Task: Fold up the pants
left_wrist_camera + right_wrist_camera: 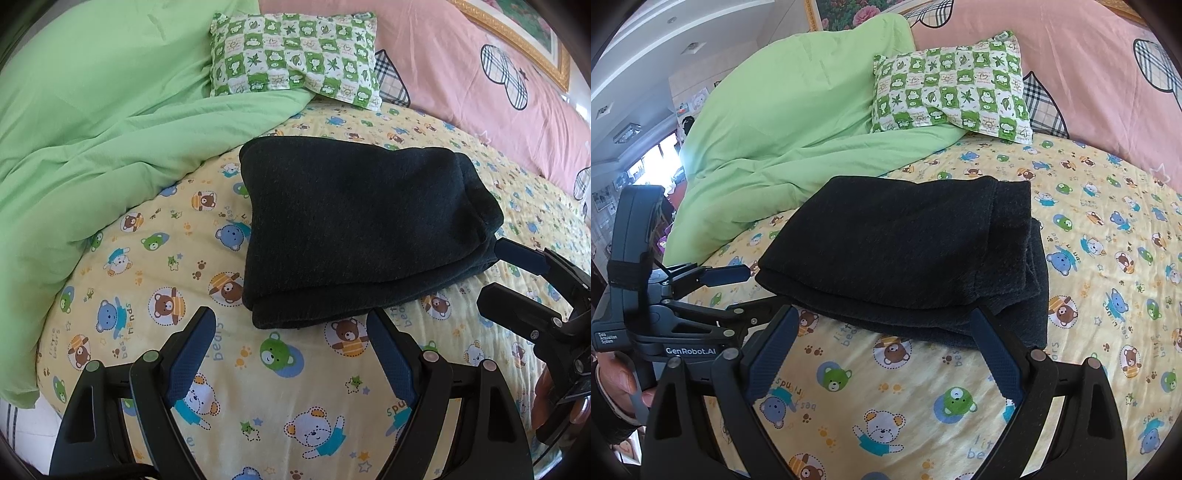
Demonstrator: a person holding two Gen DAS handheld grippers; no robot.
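Place: a home bedroom
Bed: sheet [258,387] printed with cartoon bears
Bedding: green quilt [92,129] bunched at one side, pink cover [461,74] with plaid shapes
Pillow: small green-and-white checked pillow [953,92]
Wall: gold-framed flower picture [532,40] above the bed

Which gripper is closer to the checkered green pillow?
Neither clearly. Both the left gripper and the right gripper sit open, short of the folded pants, with the pillow far beyond.
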